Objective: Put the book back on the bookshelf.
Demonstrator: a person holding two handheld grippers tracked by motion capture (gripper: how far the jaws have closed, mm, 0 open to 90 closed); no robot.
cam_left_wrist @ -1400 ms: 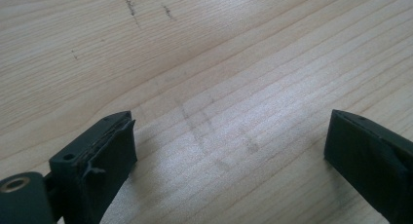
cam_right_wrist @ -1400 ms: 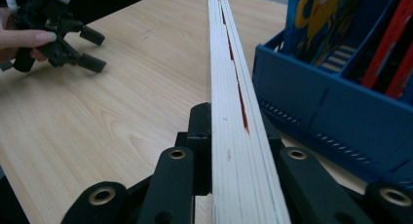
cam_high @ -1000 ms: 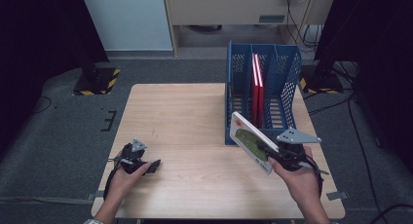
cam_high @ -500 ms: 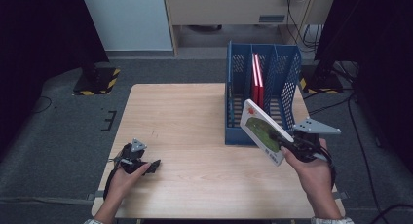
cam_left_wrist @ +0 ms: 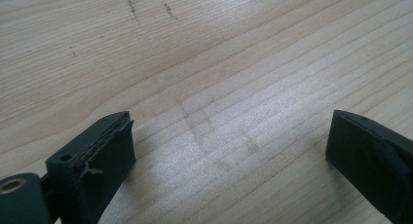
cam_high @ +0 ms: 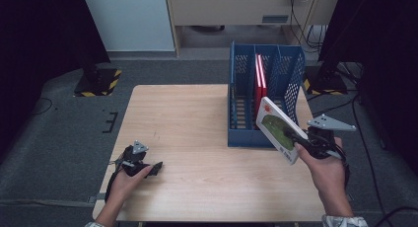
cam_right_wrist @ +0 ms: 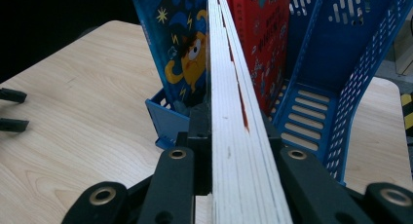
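Right gripper (cam_high: 301, 142) clamping white-covered book (cam_high: 277, 130), holding it tilted, lifted off table (cam_high: 197, 118), just in front of blue file rack (cam_high: 266, 98).

Left gripper (cam_high: 148, 169) resting near table's front left corner, jaws standing wide, nothing between.

Step in hand, judged: slotting book into rack. Doing it well: squaring book upright, lining edge with free right-hand compartment beside red books (cam_high: 260, 81), lowering gently.

Right gripper view giving page edges (cam_right_wrist: 234, 126) edge-on, plus blue cartoon cover (cam_right_wrist: 180, 48); high view giving rack's three compartments.
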